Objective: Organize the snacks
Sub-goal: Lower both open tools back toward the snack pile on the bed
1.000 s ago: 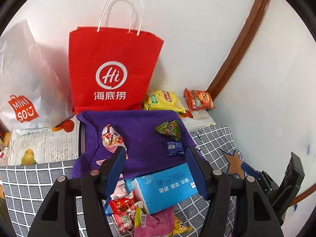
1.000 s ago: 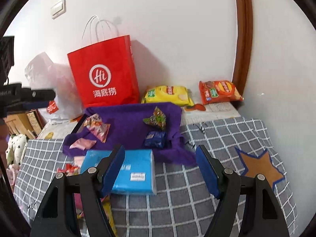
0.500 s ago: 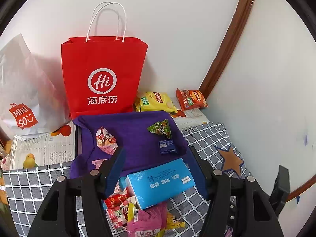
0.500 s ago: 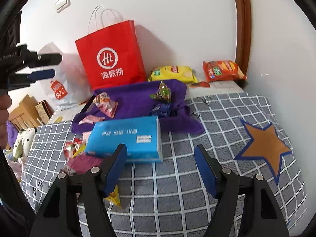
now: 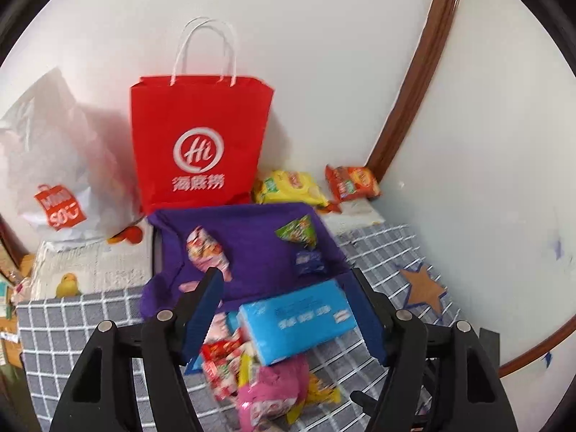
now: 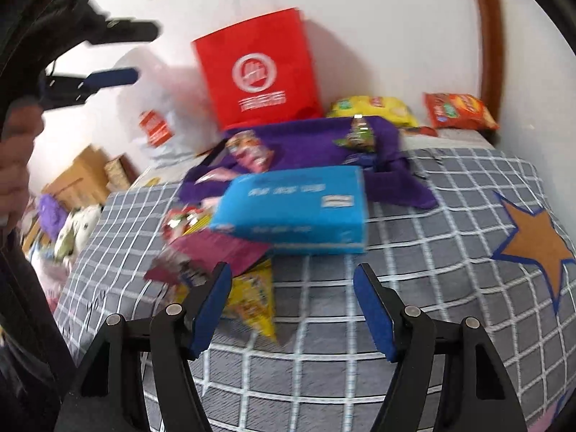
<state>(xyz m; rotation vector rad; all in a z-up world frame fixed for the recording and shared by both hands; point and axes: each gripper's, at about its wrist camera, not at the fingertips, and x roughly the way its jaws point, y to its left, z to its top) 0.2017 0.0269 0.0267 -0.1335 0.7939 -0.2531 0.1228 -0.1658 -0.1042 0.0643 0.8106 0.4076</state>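
Observation:
Several small snack packets lie on a purple cloth (image 5: pixel 252 230) (image 6: pixel 313 144): a pink-red one (image 5: pixel 205 248), a green one (image 5: pixel 298 232) and a dark blue one (image 5: pixel 307 262). A blue box (image 5: pixel 297 322) (image 6: pixel 298 208) lies at the cloth's near edge on a heap of snack packets (image 5: pixel 266 378) (image 6: pixel 212 252). My left gripper (image 5: pixel 288 288) is open and empty, held above the heap. My right gripper (image 6: pixel 291 280) is open and empty, above the checked cover just in front of the box. The left gripper's fingers (image 6: pixel 108 77) show at the upper left of the right wrist view.
A red paper bag (image 5: pixel 198 144) (image 6: pixel 259 72) stands against the wall behind the cloth, with a white plastic bag (image 5: pixel 54 172) to its left. A yellow chip bag (image 5: pixel 288 187) (image 6: pixel 374 108) and an orange chip bag (image 5: pixel 351 181) (image 6: pixel 460 109) lie near the corner. The checked cover (image 6: pixel 432 252) carries a star patch.
Both grippers have pulled back and risen. The right view now looks down more steeply at the heap and box. Nothing on the cloth has moved.

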